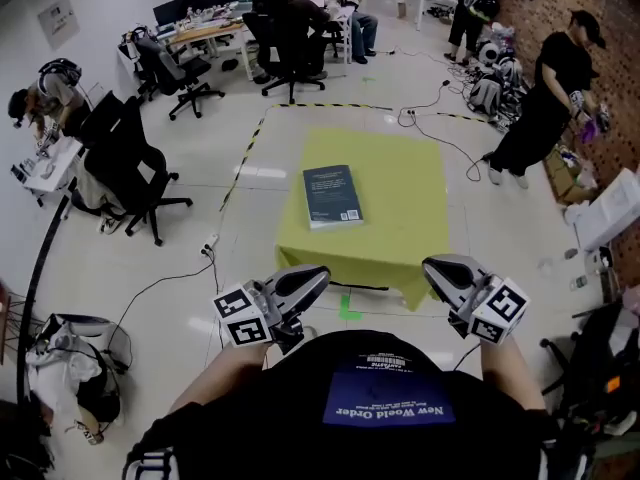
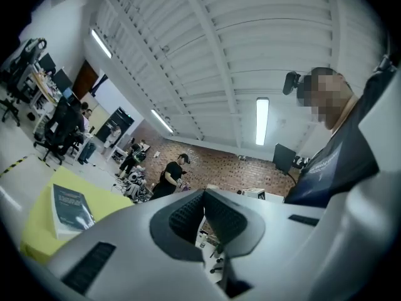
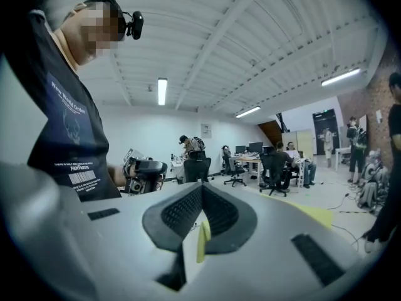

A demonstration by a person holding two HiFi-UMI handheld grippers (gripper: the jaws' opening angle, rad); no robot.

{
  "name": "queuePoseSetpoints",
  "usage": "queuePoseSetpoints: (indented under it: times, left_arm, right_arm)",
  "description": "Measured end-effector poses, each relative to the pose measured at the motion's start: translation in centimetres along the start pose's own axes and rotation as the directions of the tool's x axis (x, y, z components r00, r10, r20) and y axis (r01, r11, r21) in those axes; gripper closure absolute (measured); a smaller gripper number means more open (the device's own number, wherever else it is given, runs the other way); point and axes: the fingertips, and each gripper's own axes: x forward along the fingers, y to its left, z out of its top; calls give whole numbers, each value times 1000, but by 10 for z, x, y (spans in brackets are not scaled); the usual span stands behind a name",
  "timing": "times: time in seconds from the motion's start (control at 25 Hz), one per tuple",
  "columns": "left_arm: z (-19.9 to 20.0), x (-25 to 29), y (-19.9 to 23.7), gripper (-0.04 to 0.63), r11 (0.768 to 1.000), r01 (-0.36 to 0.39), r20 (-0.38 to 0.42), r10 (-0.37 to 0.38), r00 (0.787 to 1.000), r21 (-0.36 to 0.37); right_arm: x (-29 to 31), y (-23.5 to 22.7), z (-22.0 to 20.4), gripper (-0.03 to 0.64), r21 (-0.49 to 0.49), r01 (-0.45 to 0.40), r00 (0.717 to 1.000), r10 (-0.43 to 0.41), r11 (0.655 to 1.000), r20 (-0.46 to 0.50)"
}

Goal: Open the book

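A dark blue-grey book (image 1: 332, 195) lies closed and flat on a low table under a yellow cloth (image 1: 400, 218), towards its far left part. Both grippers hang in the air on my side of the table's near edge, short of the book. My left gripper (image 1: 318, 274) is shut with nothing in it, and it points up and to the right. My right gripper (image 1: 430, 265) is also shut and empty, and points up and to the left. The left gripper view has the book (image 2: 70, 209) low at the left, beyond its closed pads (image 2: 188, 215).
Black office chairs (image 1: 130, 163) stand to the left, and desks with seated people (image 1: 290, 28) fill the back. A person in black (image 1: 545, 98) stands to the right of the table. Cables (image 1: 450, 138) and striped tape (image 1: 330, 105) run over the floor.
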Motion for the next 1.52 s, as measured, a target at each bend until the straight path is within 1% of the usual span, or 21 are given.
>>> queuePoseSetpoints:
  times: [0.12,0.28,0.36,0.56,0.68,0.8,0.92,1.04,1.16,1.36,1.52]
  left_arm:
    - [21,7,37,589,997,74,-26,-73,997,14]
    - [50,8,82,589,988,147,-69,-144,987,37]
    - [60,6,107,589,984,175,-81,-172,982,27]
    - [68,5,160,589,975,222,-104,-223,969,-15]
    - [71,17,177,589,971,235,-102,-237,966,-36]
    - [65,31,188,589,974,223,-111,-227,967,-45]
    - [59,50,200,589,983,183,-118,-185,976,-32]
    - [60,80,202,589,992,126,-105,-126,987,-10]
    - [56,111,193,589,997,79,-88,-79,993,-7]
    - [48,148,198,589,999,-11,-62,8,998,-48]
    - [41,141,217,589,997,-75,-80,72,994,-37]
  right_arm:
    - [23,-20,12,630,-8,86,996,-86,996,16]
    - [56,-41,16,630,35,169,985,-170,985,25]
    - [74,-51,17,630,60,208,977,-210,976,27]
    - [116,-63,14,630,72,245,969,-246,967,3]
    - [126,-79,11,630,83,250,968,-250,965,-15]
    - [129,-101,9,618,93,229,973,-229,969,-13]
    - [129,-129,5,609,87,186,982,-187,979,0]
    - [124,-159,2,604,60,119,993,-119,991,4]
    - [114,-187,-1,598,55,35,999,-35,998,2]
    - [115,-229,-9,581,45,-73,997,75,996,-22]
    - [141,-231,-23,568,52,-143,988,146,988,-47]
